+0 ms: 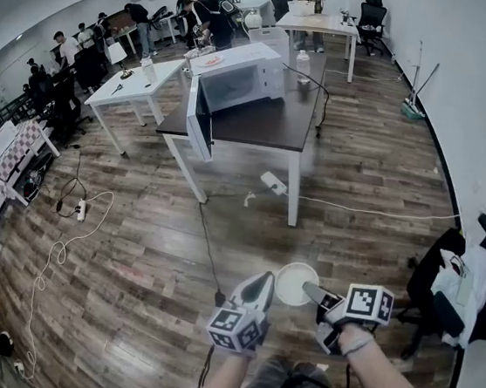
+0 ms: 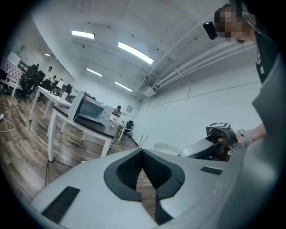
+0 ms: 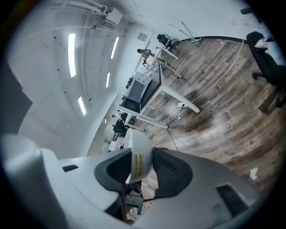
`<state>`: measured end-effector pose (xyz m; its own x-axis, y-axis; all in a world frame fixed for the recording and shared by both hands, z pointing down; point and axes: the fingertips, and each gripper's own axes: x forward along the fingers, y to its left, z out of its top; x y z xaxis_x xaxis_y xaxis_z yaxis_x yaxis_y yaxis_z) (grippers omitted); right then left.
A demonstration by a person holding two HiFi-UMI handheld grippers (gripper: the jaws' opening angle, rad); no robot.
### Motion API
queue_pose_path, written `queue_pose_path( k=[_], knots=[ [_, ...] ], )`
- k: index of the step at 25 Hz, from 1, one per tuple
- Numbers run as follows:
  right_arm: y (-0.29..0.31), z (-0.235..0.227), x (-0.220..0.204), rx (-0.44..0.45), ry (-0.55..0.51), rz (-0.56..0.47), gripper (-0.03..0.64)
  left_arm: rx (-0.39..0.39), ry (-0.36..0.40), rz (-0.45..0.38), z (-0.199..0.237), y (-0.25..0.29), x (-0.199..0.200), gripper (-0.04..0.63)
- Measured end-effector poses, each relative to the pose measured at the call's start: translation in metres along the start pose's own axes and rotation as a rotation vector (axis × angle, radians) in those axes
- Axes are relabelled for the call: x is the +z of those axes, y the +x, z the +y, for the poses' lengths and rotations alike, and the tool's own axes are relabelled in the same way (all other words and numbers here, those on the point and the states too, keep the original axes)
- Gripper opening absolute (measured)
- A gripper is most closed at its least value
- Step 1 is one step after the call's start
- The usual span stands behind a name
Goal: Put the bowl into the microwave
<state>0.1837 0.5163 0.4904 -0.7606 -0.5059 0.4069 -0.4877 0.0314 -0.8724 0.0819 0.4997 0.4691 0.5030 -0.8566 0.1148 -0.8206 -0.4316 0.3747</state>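
Note:
The white bowl [image 1: 295, 283] hangs above the wooden floor, low in the head view, and my right gripper [image 1: 308, 290] is shut on its rim from the right. In the right gripper view the bowl's wall [image 3: 138, 150] stands edge-on between the dark pads [image 3: 167, 167]. My left gripper [image 1: 261, 281] floats just left of the bowl, jaws shut with nothing in them; its tips [image 2: 142, 151] meet in its own view. The white microwave [image 1: 239, 78] stands far ahead on a dark table [image 1: 269, 122], its door [image 1: 201, 120] swung open to the left.
A power strip [image 1: 273, 182] and cables lie on the floor in front of the table. A black chair [image 1: 452, 285] draped with white cloth stands at the right. White tables [image 1: 137, 88] and several people fill the back left. A bottle [image 1: 304, 64] stands on the dark table.

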Motion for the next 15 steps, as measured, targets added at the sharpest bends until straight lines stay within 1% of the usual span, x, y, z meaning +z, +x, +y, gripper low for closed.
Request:
queue_pose_path(
  k=[6, 15],
  knots=[
    [0.013, 0.003, 0.006, 0.001, 0.002, -0.019, 0.132, -0.01, -0.006, -0.016, 0.013, 0.006, 0.006, 0.011],
    [0.027, 0.01, 0.005, 0.013, 0.012, -0.031, 0.133, -0.006, -0.012, 0.006, 0.028, 0.003, -0.001, 0.011]
  ],
)
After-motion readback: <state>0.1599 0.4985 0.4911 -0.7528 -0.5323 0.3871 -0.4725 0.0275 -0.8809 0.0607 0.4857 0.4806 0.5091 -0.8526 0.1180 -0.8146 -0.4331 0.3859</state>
